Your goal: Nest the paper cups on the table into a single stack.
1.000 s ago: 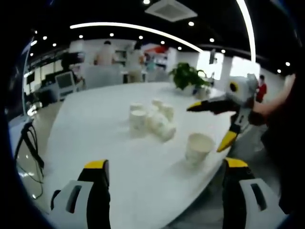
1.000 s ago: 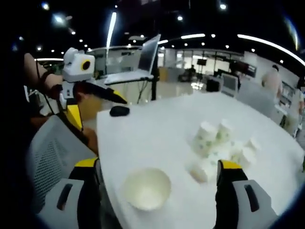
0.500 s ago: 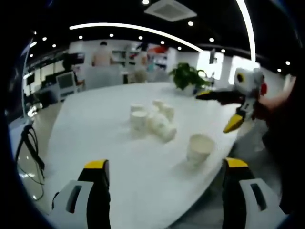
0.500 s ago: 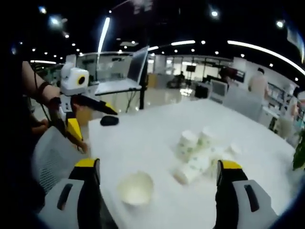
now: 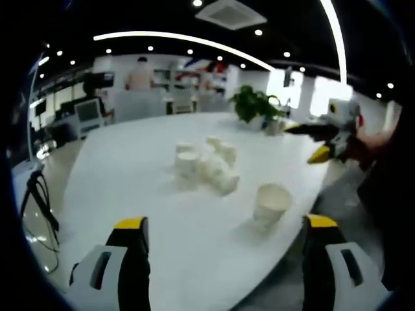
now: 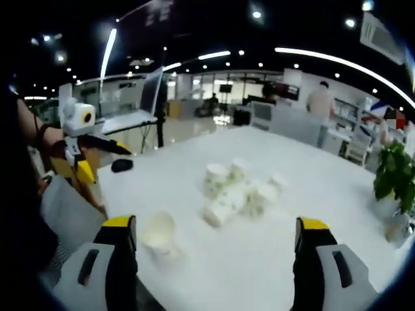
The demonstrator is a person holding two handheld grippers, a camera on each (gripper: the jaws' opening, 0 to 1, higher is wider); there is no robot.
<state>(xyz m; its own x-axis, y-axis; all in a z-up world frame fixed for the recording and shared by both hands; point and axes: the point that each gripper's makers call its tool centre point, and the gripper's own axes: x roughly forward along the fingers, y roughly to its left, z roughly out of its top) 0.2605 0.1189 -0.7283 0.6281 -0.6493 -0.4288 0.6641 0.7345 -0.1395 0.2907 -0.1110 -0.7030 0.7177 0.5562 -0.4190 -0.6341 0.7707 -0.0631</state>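
— Several paper cups [image 5: 206, 163] cluster mid-tabletop [image 5: 123, 175] in the left gripper view; one lone cup [image 5: 270, 204] stands at four o'clock. Left hand-held gripper [image 5: 227, 259] spread, empty.

— Right gripper view: right hand-held gripper [image 6: 217, 259] also spread, pulled back since a second ago; cluster at twelve o'clock. Nesting hasn't begun.

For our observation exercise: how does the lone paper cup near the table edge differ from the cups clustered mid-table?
The lone cup stands upright, apart, near the table edge. The cup cluster sits mid-table, packed together, some cups upright and at least one lying on its side. All look like pale paper cups.
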